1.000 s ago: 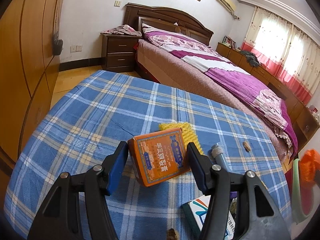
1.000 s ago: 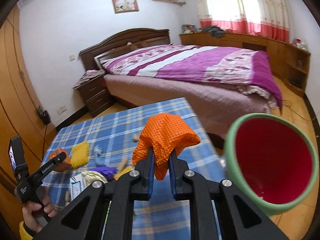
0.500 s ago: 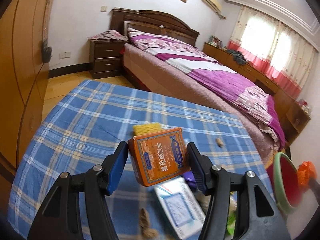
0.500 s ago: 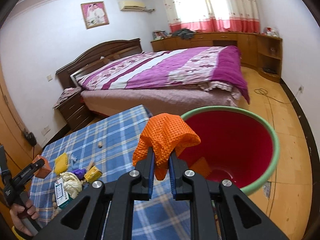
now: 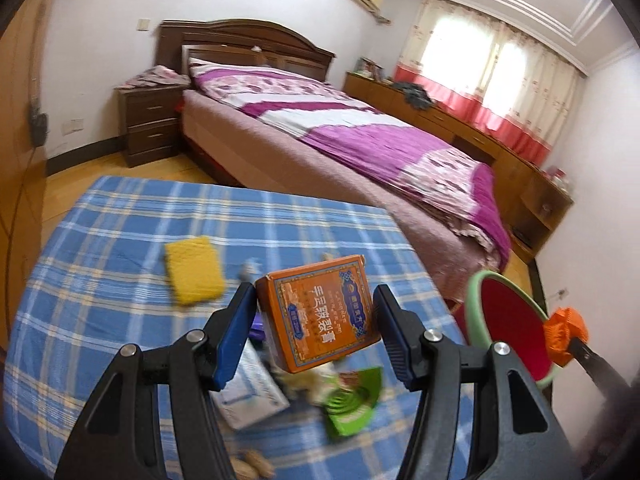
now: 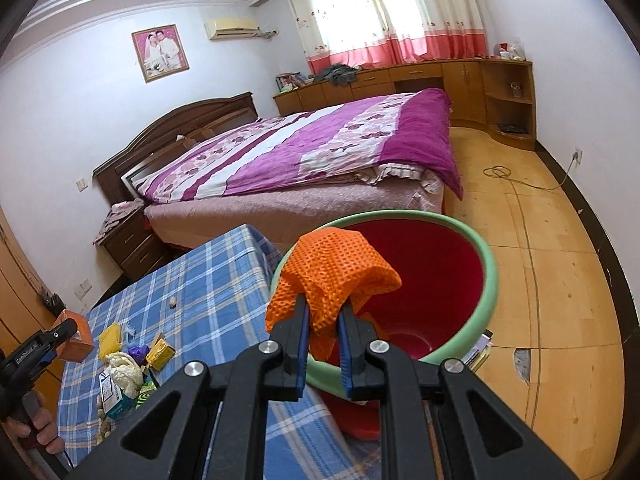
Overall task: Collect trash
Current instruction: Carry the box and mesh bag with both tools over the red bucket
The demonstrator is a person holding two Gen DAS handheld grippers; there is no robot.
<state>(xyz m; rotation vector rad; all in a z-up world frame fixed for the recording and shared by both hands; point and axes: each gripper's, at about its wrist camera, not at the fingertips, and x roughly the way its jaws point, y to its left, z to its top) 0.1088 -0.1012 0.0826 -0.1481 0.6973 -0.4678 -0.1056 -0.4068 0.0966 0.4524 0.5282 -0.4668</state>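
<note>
Bed (image 6: 320, 152) fills the upper centre of both views; not part of the job.

Surface (image 5: 120, 280) with blue plaid cloth, lower left in the right wrist view. Trash on it, clustered lower centre of the left wrist view: yellow sponge (image 5: 194, 276), white-and-blue packet (image 5: 252, 396), green coil-print wrapper (image 5: 352, 404), nuts at the bottom edge. Several pieces left to collect.

Bin (image 6: 490, 280), red inside with a green rim, stands on the floor just beside the surface, centre right. Its bottom looks bare.

Orange box (image 5: 320, 312), centre: left claw (image 5: 316, 320) pinches it by its sides, lifted clear of the surface.

Orange mesh rag (image 6: 332, 280), centre: right claw (image 6: 324, 320) nearly closed on it, over the bin's mouth. Not yet dropped.
</note>
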